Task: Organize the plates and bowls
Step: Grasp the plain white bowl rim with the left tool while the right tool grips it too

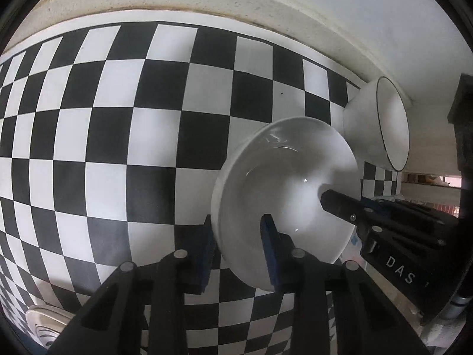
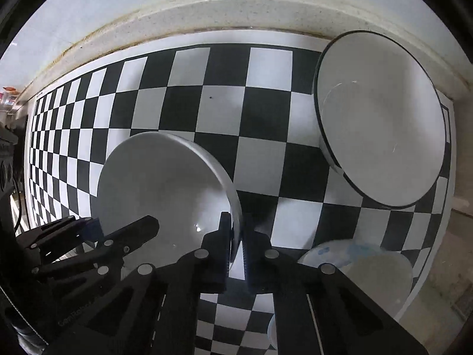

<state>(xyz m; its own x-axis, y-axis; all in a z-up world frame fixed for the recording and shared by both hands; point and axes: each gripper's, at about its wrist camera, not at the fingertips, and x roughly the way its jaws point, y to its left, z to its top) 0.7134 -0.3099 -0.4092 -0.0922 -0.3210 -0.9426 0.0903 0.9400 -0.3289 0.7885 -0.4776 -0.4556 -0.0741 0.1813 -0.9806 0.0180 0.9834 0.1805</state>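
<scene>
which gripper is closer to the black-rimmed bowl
Right, most likely. Both grippers clamp the plain white bowl; the right gripper holds the rim facing the black-rimmed bowl, the left gripper the opposite rim.

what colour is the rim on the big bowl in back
Black rim on a white bowl; right wrist view.

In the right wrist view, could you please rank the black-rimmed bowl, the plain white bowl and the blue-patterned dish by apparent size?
1-2. black-rimmed bowl and plain white bowl: alike, and the white one is nearer the camera, so unranked.
3. blue-patterned dish, partly hidden.
</scene>
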